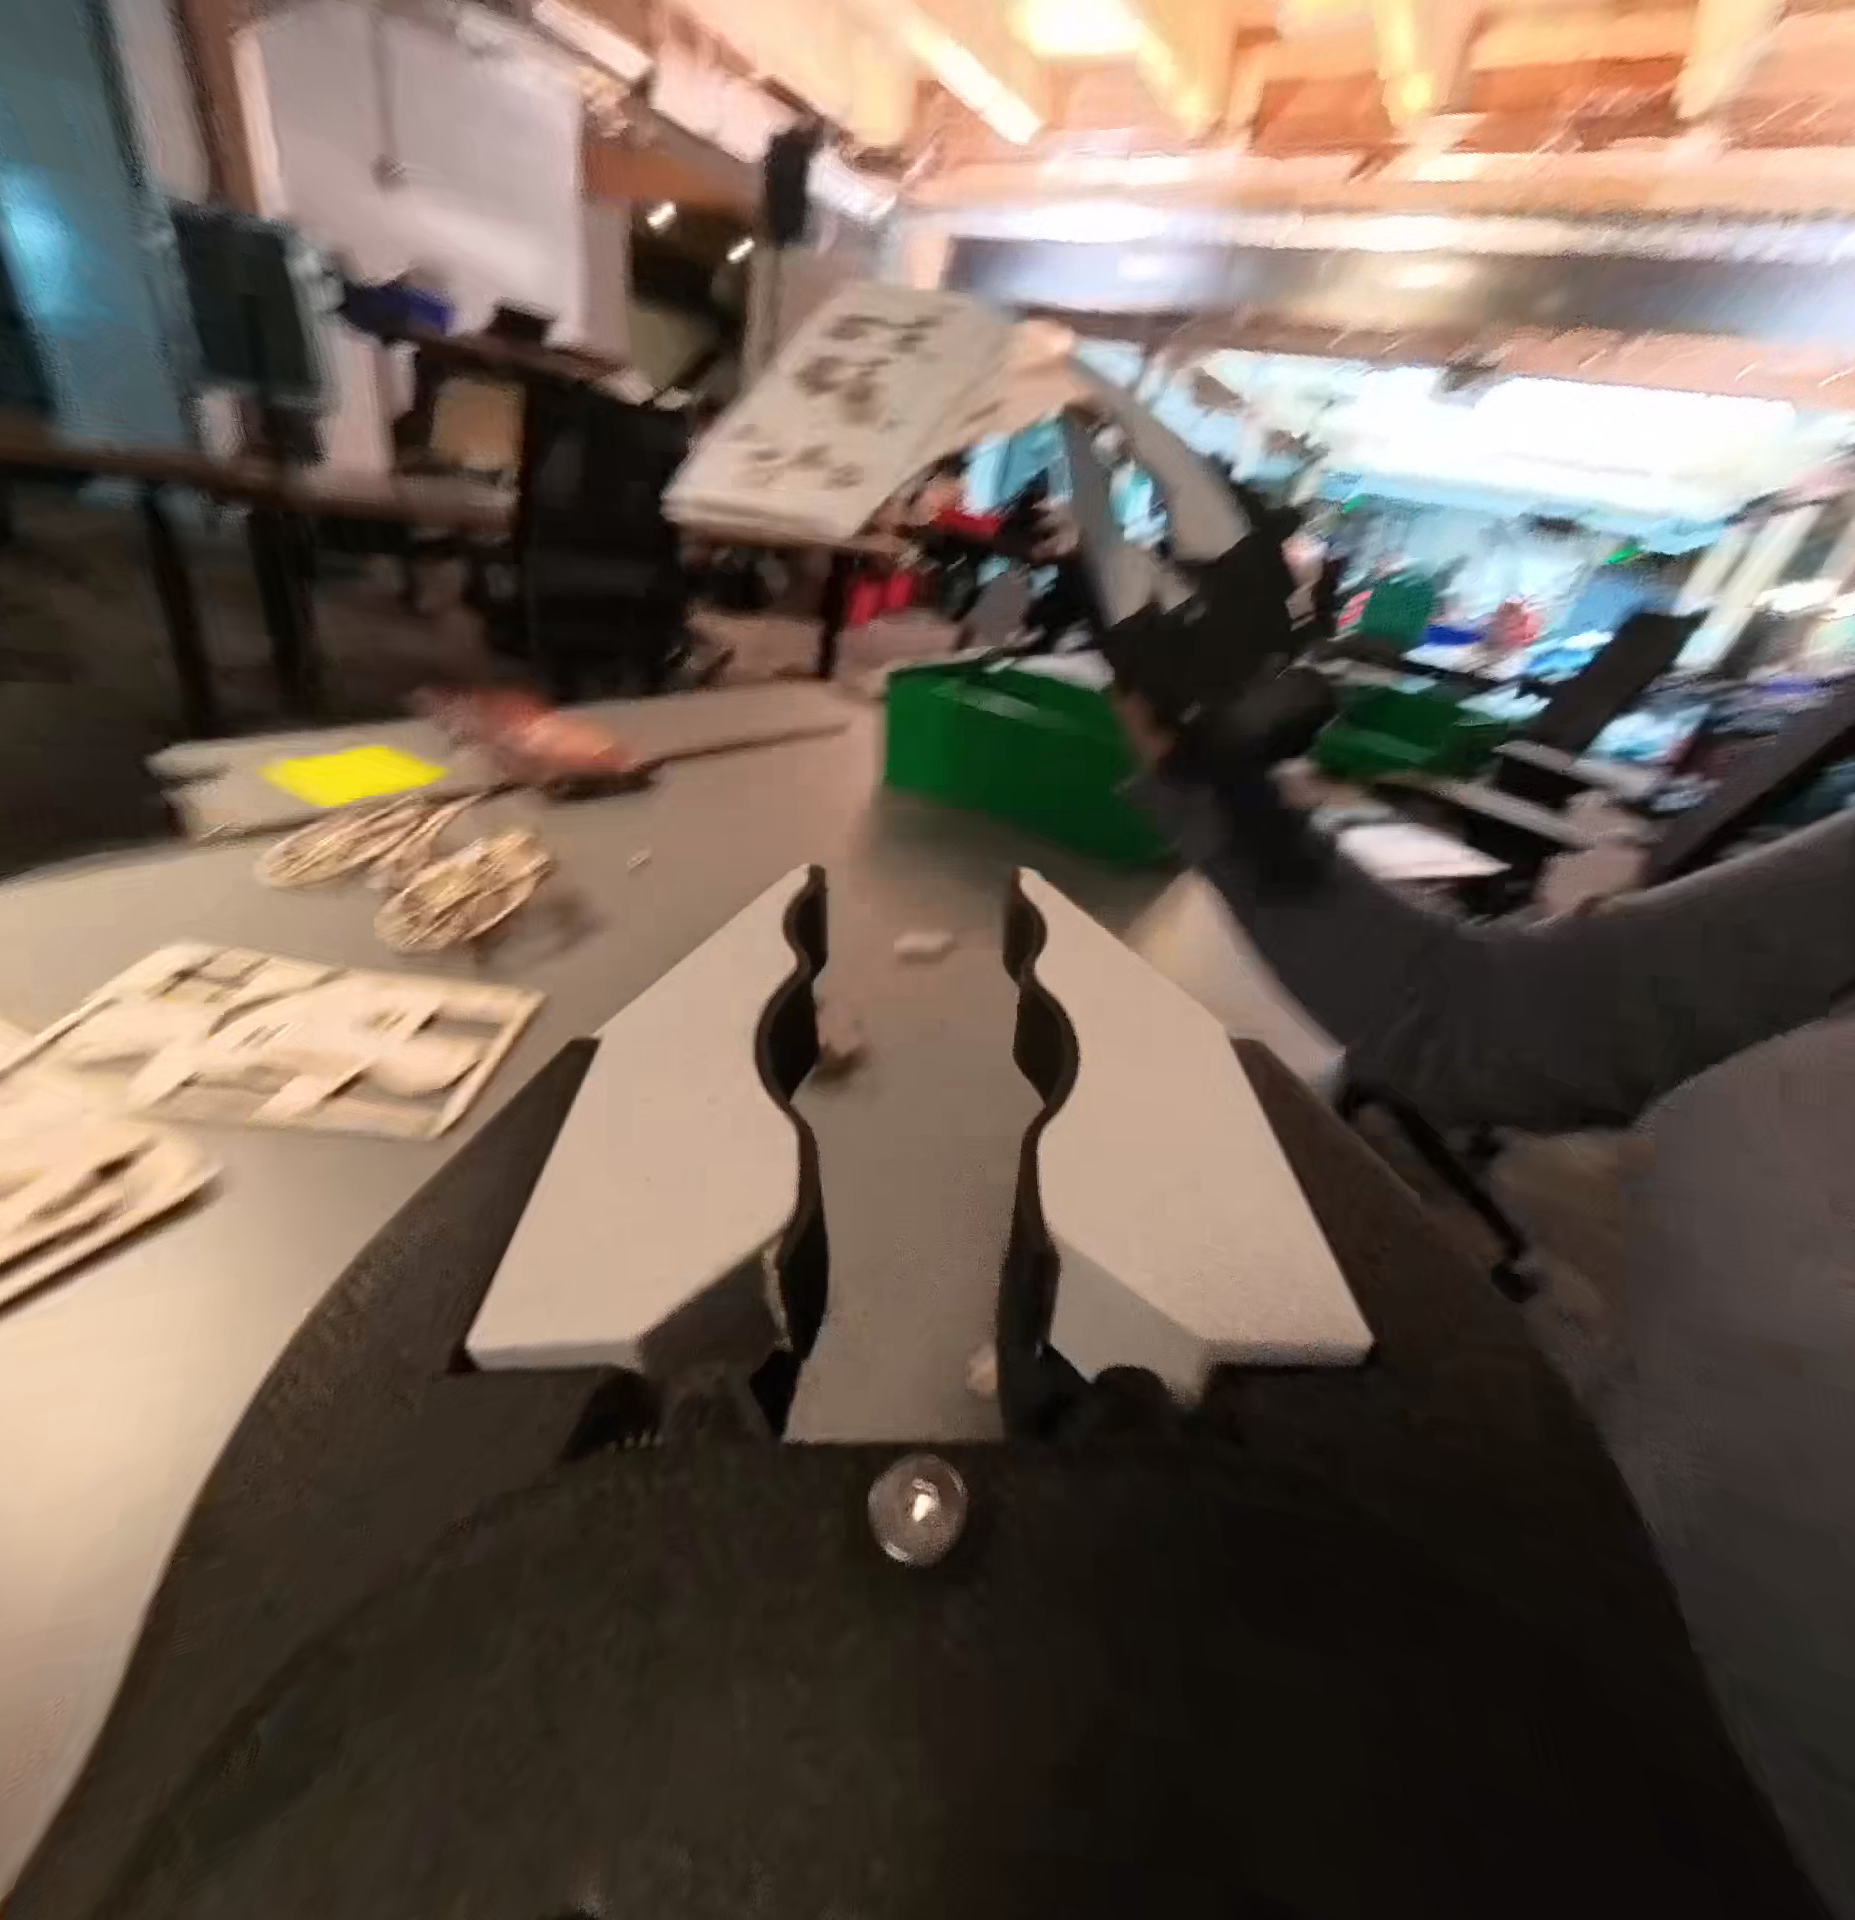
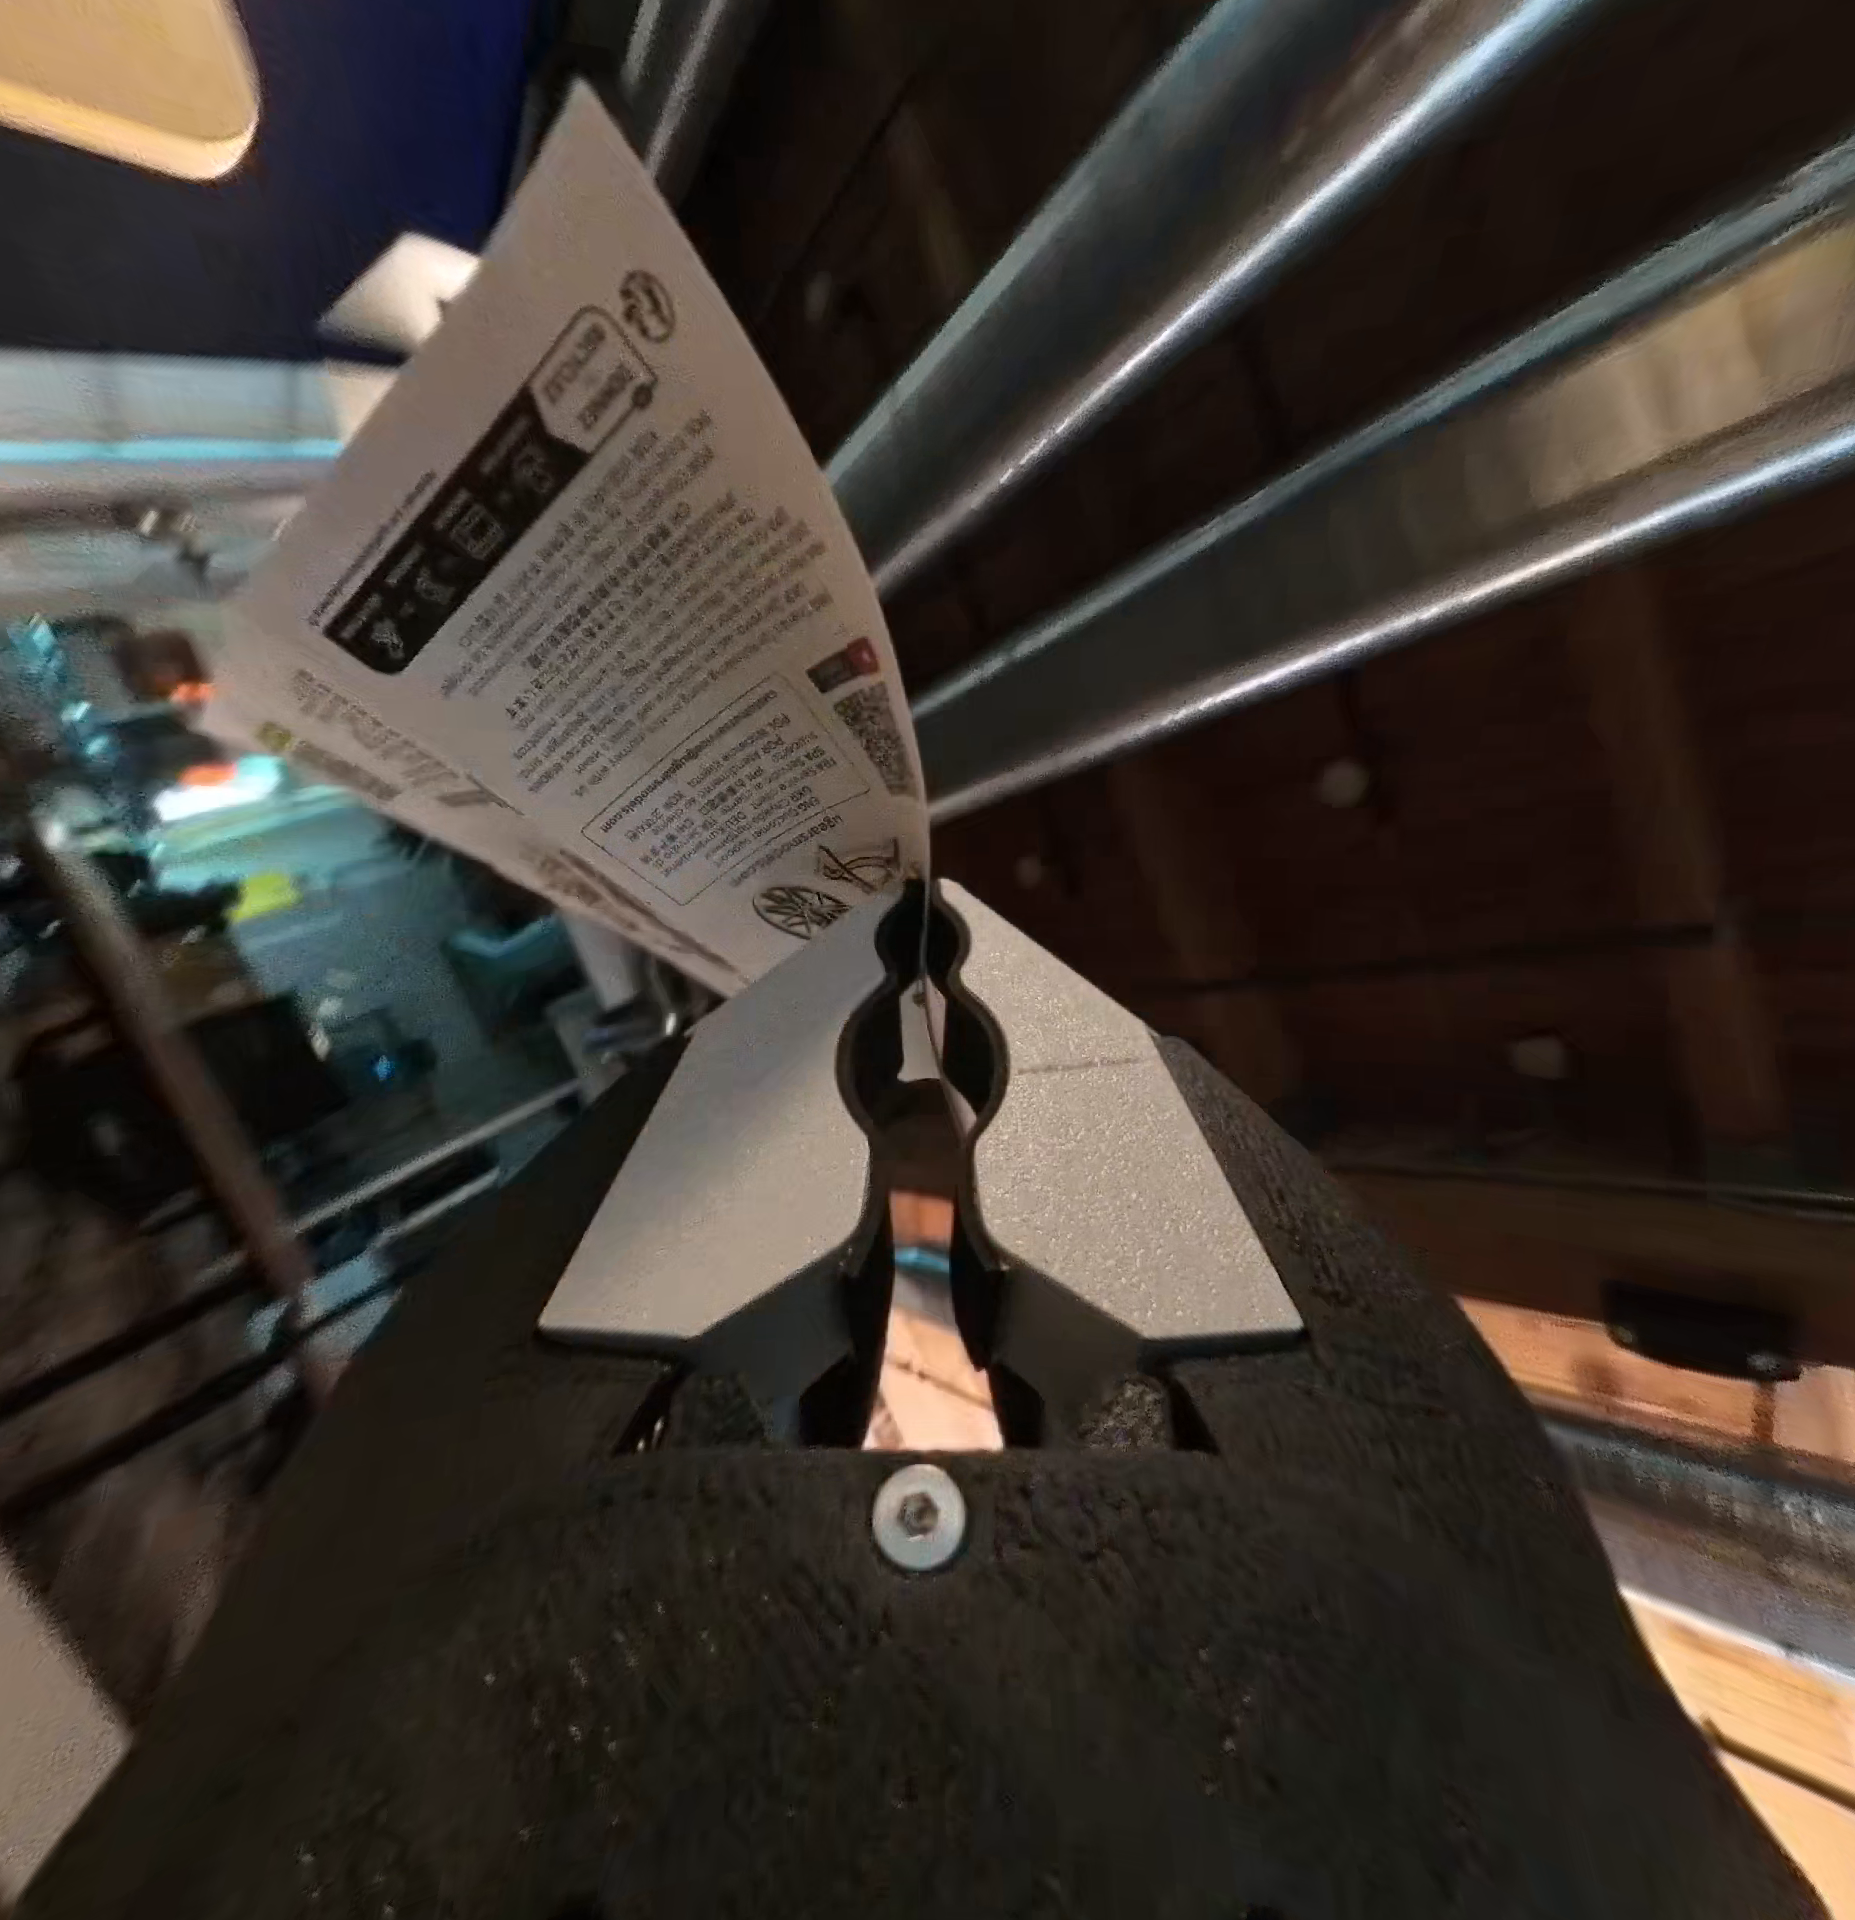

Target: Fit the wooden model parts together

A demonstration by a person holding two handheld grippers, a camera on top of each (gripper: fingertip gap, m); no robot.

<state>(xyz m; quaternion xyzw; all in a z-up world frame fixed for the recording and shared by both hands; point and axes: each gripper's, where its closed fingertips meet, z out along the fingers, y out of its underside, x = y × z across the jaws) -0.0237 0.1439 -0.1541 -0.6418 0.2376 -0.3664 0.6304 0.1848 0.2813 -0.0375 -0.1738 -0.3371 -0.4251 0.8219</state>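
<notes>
My left gripper (image 1: 915, 894) is open and empty, held low over the grey table (image 1: 92, 1403). Flat wooden part sheets (image 1: 289, 1034) lie on the table to its left, and two round wooden wheel pieces (image 1: 424, 873) lie farther back. Small wood scraps (image 1: 918, 943) lie ahead between the fingers. My right gripper (image 2: 921, 896) is raised high and shut on a white printed instruction sheet (image 2: 611, 582), pinching its lower corner. The sheet curls up and to the left. In the left wrist view the same sheet (image 1: 840, 416) shows held up in the air by the far gripper (image 1: 1110, 540).
A green bin (image 1: 1006, 758) stands on the table ahead to the right. A yellow pad (image 1: 351, 774) lies at the back left. Metal ceiling rails (image 2: 1318, 416) fill the right wrist view. A grey sleeve (image 1: 1681, 977) is at the right. The left wrist view is blurred. The gap from one gripper's tips to the other's is roughly 30 cm.
</notes>
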